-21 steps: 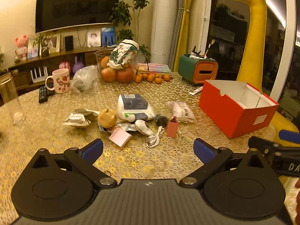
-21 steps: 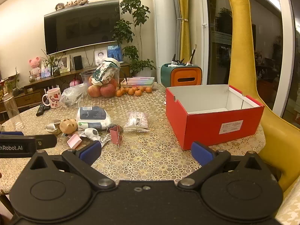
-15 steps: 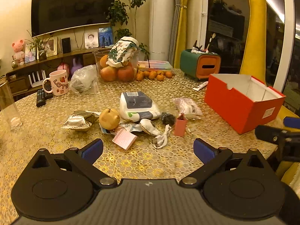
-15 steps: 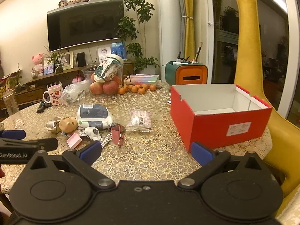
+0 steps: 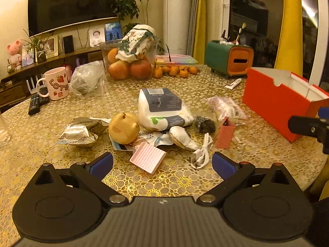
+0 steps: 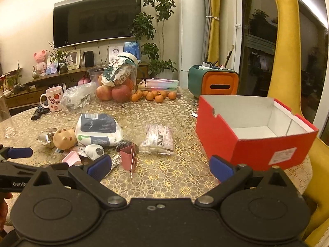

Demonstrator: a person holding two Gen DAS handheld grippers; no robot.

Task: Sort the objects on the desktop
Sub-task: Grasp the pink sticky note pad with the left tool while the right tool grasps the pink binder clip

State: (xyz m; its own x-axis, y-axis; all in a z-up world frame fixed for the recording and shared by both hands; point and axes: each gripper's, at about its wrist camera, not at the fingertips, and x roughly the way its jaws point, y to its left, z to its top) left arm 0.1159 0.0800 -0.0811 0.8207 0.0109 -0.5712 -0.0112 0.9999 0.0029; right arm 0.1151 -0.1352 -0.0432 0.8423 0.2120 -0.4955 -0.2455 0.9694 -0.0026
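A heap of small things lies mid-table: a white-and-blue wipes pack (image 5: 162, 108), a tan bear figure (image 5: 124, 128), a pink ribbed pad (image 5: 148, 158), a white cable (image 5: 200, 154), a red binder clip (image 5: 225, 134), a foil wrapper (image 5: 79, 132) and a pink snack packet (image 5: 227, 108). An open, empty red box (image 6: 255, 135) stands at the right. My left gripper (image 5: 162, 165) hangs open just short of the pink pad and cable. In the right wrist view my right gripper (image 6: 160, 167) is open above the table between the binder clip (image 6: 128, 157) and the box, holding nothing.
At the back stand a glass bowl of apples (image 5: 131, 61), small oranges (image 5: 174, 71), a pink mug (image 5: 54, 83), a remote (image 5: 34, 104), a plastic bag (image 5: 88, 79) and a green-orange tissue holder (image 5: 230, 61). A yellow giraffe chair (image 6: 285, 61) flanks the right edge. A drinking glass (image 6: 5, 117) stands far left.
Both grippers have moved forward toward the table, so the heap and the red box look larger and nearer. Both stay open and nothing on the table has shifted.
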